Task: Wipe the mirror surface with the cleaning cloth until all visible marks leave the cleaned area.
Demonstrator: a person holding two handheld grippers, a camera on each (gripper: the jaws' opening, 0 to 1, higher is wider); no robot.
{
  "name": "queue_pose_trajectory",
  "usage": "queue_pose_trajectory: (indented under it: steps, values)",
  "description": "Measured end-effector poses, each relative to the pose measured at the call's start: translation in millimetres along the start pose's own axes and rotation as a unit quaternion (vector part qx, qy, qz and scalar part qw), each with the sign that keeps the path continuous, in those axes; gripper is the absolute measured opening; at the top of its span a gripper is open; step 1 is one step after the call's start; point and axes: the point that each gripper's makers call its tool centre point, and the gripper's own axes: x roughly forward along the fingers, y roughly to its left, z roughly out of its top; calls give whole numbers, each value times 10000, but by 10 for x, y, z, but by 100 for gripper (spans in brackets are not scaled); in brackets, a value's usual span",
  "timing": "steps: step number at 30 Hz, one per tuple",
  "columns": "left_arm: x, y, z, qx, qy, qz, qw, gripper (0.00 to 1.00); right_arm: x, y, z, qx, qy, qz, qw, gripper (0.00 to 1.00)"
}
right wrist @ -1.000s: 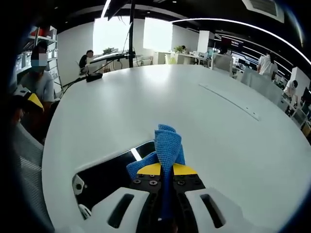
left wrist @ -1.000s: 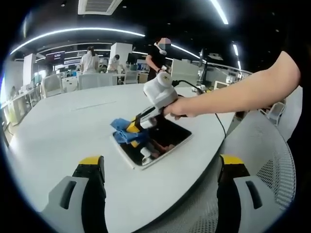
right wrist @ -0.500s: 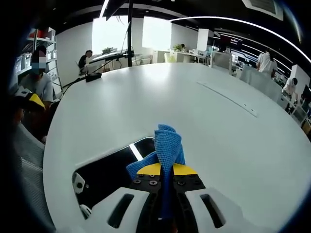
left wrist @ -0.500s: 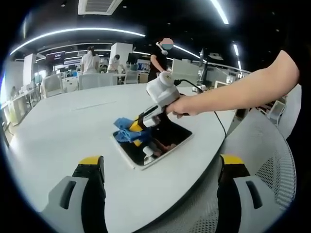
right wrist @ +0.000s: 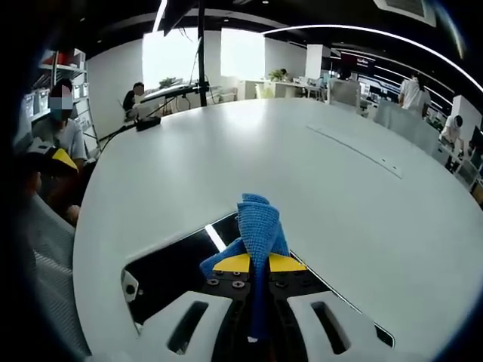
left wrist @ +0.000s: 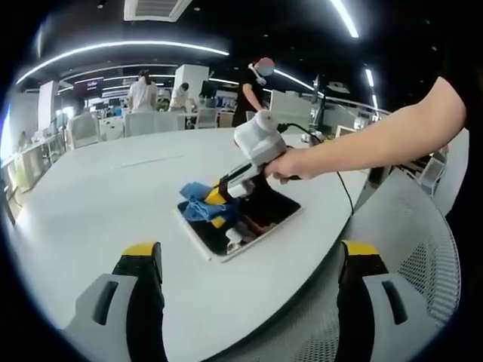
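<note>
1. Two grippers: the right gripper (right wrist: 253, 265) is clamped on the blue cleaning cloth (right wrist: 259, 222), pressing it on the mirror (right wrist: 177, 260) lying flat on the white table (right wrist: 249, 151)
2. Left gripper (left wrist: 249, 260) jaws stand wide, holding nothing, well apart from the mirror
3. Wiping looks midway; I cannot tell whether marks are left

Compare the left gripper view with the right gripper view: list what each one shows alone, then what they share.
Left gripper view alone: the person's forearm holding the right gripper from outside, and the left gripper with its jaws wide apart, away from the mirror.

Right gripper view alone: the right gripper's jaws seen up close, shut on the cloth, and a seated person at the table's far edge.

Shared: the blue cleaning cloth, the dark mirror and the white table.
</note>
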Motion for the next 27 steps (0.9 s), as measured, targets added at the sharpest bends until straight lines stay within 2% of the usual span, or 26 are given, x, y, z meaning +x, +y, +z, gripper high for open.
queue_pose_trajectory:
  steps: [14,27]
  values:
    - [0,8,-9,5,8,9,10000,96,-113,203,-83,19,-12,31,10000,0]
    - [-1,23,2,32,-65,-2,10000,96,-252,426,-191,-132,83,149,9998,0]
